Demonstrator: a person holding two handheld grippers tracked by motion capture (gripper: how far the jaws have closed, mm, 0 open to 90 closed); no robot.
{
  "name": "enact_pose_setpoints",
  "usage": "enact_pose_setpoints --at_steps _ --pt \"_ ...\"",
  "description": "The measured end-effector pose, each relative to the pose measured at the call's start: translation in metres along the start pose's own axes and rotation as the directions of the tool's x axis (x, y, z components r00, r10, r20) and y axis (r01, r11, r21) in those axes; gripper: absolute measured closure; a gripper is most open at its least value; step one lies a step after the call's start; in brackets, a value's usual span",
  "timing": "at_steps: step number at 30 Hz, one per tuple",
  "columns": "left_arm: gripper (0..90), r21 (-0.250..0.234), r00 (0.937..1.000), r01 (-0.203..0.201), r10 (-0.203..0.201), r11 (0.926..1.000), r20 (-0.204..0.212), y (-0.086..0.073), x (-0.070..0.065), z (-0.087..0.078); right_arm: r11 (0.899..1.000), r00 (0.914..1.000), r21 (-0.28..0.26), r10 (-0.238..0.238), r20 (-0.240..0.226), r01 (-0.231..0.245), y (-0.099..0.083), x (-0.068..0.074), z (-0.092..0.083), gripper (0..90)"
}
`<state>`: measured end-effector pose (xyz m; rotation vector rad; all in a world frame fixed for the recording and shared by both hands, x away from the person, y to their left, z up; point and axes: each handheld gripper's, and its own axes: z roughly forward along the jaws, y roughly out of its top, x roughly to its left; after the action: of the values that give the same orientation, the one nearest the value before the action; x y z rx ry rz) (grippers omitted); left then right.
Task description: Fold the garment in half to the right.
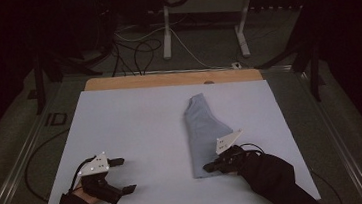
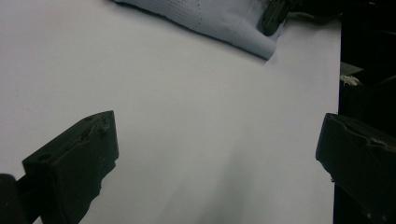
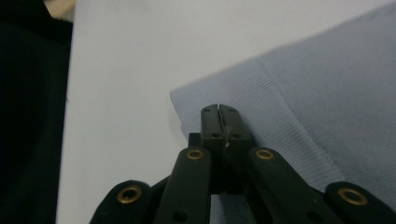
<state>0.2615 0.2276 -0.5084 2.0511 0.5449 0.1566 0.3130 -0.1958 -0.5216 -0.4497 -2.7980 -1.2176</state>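
We see the right gripper (image 3: pixel 219 112) low on the cloth's (image 1: pixel 204 130) near ribbed hem, jaws closed together; whether it pinches fabric, unclear. Left gripper (image 1: pixel 123 175) rests wide open on the sheet (image 1: pixel 136 131), holding nothing.

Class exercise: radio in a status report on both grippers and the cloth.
Left gripper open, over bare mat. Right gripper shut, at ribbed hem of folded blue cloth. Nothing in the way.

No readable text, labels, brands or numbers – none on any surface.
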Motion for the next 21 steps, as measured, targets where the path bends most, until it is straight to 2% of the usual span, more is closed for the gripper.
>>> enact_pose_setpoints --at_steps 1,3,5,7,8,11,16,18,21 --pt "0.4 0.001 1.0000 -0.001 0.001 1.0000 0.000 0.000 0.000 0.000 1.000 0.9998 -0.004 -0.015 0.010 0.015 0.001 0.000 -0.001 90.0" --pt "0.4 -0.001 1.0000 -0.001 0.001 1.0000 0.000 0.000 0.000 -0.001 1.000 0.9994 -0.014 -0.008 0.033 0.008 0.005 0.002 -0.005 89.9" --pt "0.4 0.000 1.0000 -0.002 0.002 1.0000 -0.001 0.000 0.000 -0.001 0.999 0.9990 -0.043 -0.003 0.044 0.005 0.007 0.001 -0.008 83.5" --pt "0.4 0.000 1.0000 -0.002 0.002 1.0000 -0.001 0.000 0.000 -0.001 0.999 0.9986 -0.050 -0.001 0.054 0.004 0.008 0.000 -0.010 81.0" --pt "0.4 0.000 1.0000 -0.002 0.002 1.0000 -0.002 0.000 0.000 -0.002 0.998 0.9978 -0.066 -0.004 0.067 0.008 0.009 0.000 -0.013 65.1" --pt "0.4 0.000 1.0000 -0.005 0.005 1.0000 -0.002 0.000 0.000 -0.002 0.995 0.9973 -0.103 0.024 0.070 -0.017 0.009 -0.001 -0.016 48.0" --pt "0.4 0.001 1.0000 -0.005 0.005 1.0000 -0.001 0.000 0.000 -0.002 0.991 0.9935 -0.127 0.048 0.103 -0.035 0.012 -0.002 -0.021 27.2" --pt "0.4 -0.003 1.0000 -0.006 0.006 1.0000 -0.002 0.000 0.000 -0.003 0.990 0.9950 -0.140 0.042 0.091 -0.029 0.012 -0.003 -0.024 15.1" --pt "0.4 -0.005 1.0000 -0.005 0.005 1.0000 -0.004 0.001 0.000 -0.004 0.990 0.9937 -0.139 0.049 0.101 -0.035 0.012 -0.005 -0.027 11.5"
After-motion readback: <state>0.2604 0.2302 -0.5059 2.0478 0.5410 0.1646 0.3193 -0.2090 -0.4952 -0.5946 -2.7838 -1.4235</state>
